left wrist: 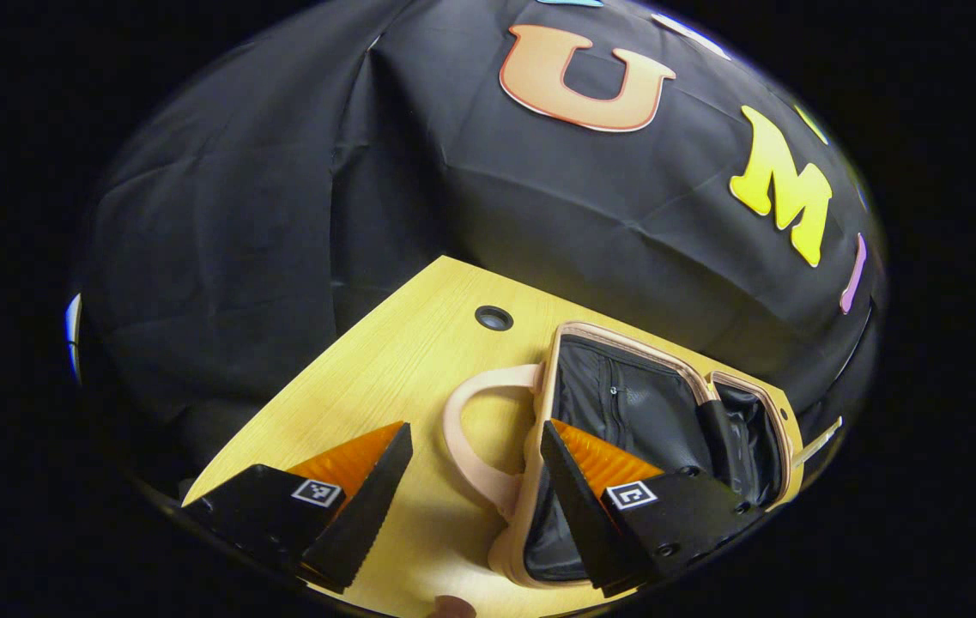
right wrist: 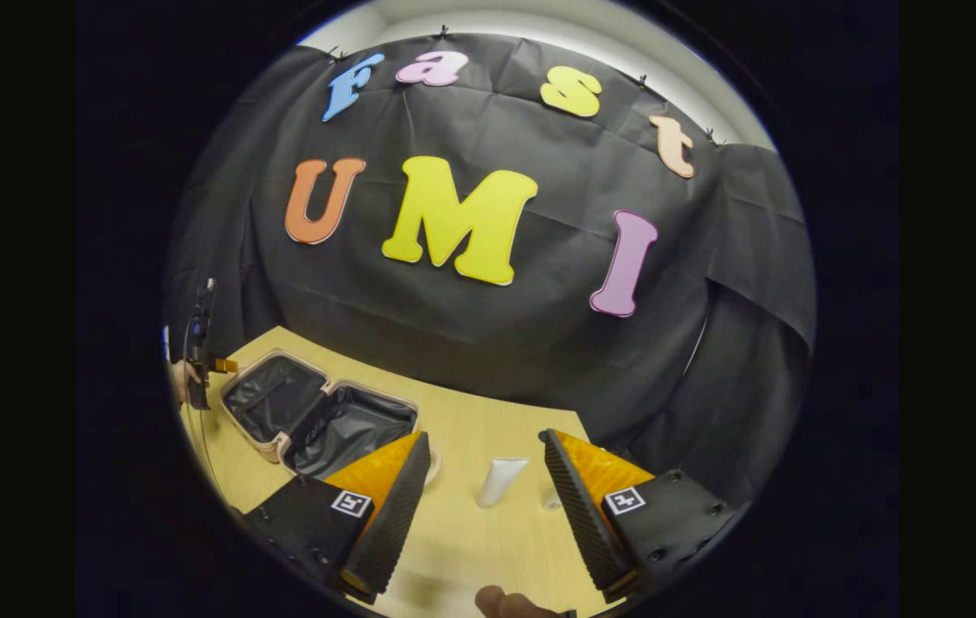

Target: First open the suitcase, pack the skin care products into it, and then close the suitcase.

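A small pink suitcase (left wrist: pixel 651 386) lies open on the wooden table (left wrist: pixel 393 369), its two dark-lined halves side by side. Its pink handle (left wrist: pixel 470 446) sits between the fingers of my left gripper (left wrist: pixel 475 442), which is open and just in front of the case. In the right gripper view the same suitcase (right wrist: pixel 316 412) lies at the left. A white tube of skin care product (right wrist: pixel 500 481) rests on the table ahead of my right gripper (right wrist: pixel 483 455), which is open and empty. A small pale item (right wrist: pixel 551 498) lies just right of the tube, partly hidden by the finger.
A round cable hole (left wrist: pixel 494 318) is cut into the table behind the suitcase. Black cloth closes off the booth behind the table. At the far left of the right gripper view, a hand holding the other gripper (right wrist: pixel 196 360) hovers by the suitcase.
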Demonstrator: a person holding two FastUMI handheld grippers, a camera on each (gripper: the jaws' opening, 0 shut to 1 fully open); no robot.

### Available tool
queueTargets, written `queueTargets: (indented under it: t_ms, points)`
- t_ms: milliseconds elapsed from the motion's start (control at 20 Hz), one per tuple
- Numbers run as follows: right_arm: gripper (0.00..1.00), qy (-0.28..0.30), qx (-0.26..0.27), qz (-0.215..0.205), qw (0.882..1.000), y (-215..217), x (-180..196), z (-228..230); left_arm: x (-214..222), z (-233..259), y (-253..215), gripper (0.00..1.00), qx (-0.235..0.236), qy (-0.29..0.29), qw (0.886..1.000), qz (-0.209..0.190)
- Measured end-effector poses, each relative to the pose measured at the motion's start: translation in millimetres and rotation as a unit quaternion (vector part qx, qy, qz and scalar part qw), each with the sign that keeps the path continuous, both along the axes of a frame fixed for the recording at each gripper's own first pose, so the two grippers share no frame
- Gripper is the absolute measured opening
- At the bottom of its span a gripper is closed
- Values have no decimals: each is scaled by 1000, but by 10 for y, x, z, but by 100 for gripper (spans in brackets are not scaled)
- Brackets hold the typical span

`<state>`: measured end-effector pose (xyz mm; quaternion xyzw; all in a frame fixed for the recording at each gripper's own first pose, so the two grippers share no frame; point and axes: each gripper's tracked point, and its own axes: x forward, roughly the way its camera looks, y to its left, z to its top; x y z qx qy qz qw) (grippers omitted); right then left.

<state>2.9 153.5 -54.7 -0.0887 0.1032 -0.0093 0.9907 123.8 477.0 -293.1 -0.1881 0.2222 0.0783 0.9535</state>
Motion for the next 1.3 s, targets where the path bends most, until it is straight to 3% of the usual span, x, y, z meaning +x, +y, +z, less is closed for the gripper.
queueTargets:
  t_ms: [250,450,650,1050,1300]
  points:
    - [79,-9,-13,18,1000,-266,83,-84,-238,446,-589,98,4,-15,1000,-16]
    - [80,-6,-8,38,999,-487,139,-232,-325,676,-1354,98,6,-23,998,-56]
    - [80,6,5,46,999,-757,246,-364,-422,760,-2329,98,23,-17,992,-120]
    - [80,28,20,31,999,-1475,308,-631,-378,800,-4460,98,49,-20,951,-306]
    - [80,44,30,11,999,-1913,285,-819,-312,794,-5483,98,47,-20,924,-379]
